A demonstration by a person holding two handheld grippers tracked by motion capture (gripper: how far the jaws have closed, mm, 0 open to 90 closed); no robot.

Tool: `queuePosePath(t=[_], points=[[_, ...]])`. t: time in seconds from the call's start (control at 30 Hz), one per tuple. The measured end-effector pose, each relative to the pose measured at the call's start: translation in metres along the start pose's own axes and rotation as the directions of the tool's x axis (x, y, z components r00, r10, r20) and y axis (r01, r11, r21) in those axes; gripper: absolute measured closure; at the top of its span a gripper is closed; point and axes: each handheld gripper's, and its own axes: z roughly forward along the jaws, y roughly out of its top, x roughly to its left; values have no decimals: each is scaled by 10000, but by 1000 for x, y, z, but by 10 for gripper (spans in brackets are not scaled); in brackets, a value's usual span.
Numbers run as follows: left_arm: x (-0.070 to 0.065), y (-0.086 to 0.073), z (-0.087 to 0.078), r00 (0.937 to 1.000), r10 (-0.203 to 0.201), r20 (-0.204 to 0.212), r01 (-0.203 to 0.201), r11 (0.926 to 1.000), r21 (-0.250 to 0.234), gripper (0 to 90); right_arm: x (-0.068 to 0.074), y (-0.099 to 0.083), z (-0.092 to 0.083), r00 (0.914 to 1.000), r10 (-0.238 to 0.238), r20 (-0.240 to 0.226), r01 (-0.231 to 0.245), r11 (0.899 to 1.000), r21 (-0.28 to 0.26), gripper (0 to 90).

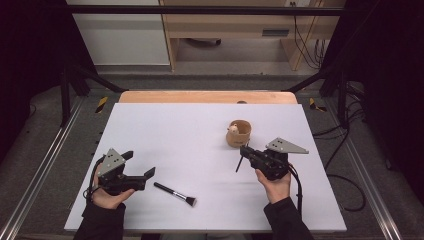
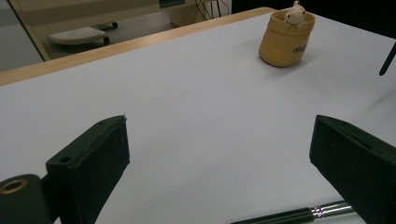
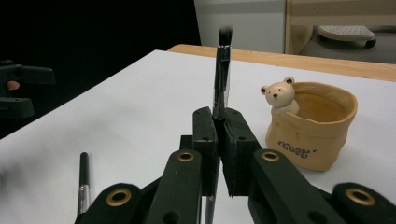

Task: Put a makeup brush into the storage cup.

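we hold a slim brush [image 3: 222, 74] pinched in our right gripper [image 1: 245, 152], its jaws clamped tight on the handle so the bristle tip stands up past them in the right gripper view, while in the high view the dark handle end hangs below the jaws toward the white table [image 1: 175, 130]. the tan cup with the little bear [image 1: 238, 133] sits just beyond that gripper, slightly toward the table's far edge, upright with its mouth open to the top. so the cup lies close ahead of our right hand [image 1: 274, 186] and well apart from our left. our left gripper [image 1: 141, 173] hovers low near the front left of the table with its jaws spread wide and nothing between them. the second brush [image 1: 174, 194] lies flat just to the right of it, long axis running slantwise from the handle end near the left gripper's jaws to the bristles farther right and nearer us. the left hand [image 1: 107, 197] is clearly the nearer one, and we judge that the jaws must straddle the handle across its length.
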Motion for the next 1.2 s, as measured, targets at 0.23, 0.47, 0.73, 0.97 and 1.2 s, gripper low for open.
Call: queuePosePath(t=[0.23,0.47,0.73,0.97,1.2], points=[[3,-1,1,10000,-7,-46,7,10000,15,42,-1,4,0,9998,-83,179,85,9999,-105,853],[5,-2,1,9999,-64,-104,64,10000,2,42,-2,10,4,9980,-255,572,263,9996,-141,853],[3,-2,3,10000,12,-83,-12,10000,73,44,-6,19,7,9950,-488,866,496,9987,-66,853],[2,-2,3,10000,30,-65,-29,9999,114,45,-9,31,10,9916,-630,1129,633,9980,7,853],[2,-2,5,10000,69,-28,-68,9999,131,46,-12,44,14,9885,-660,1359,674,9977,-55,853]])
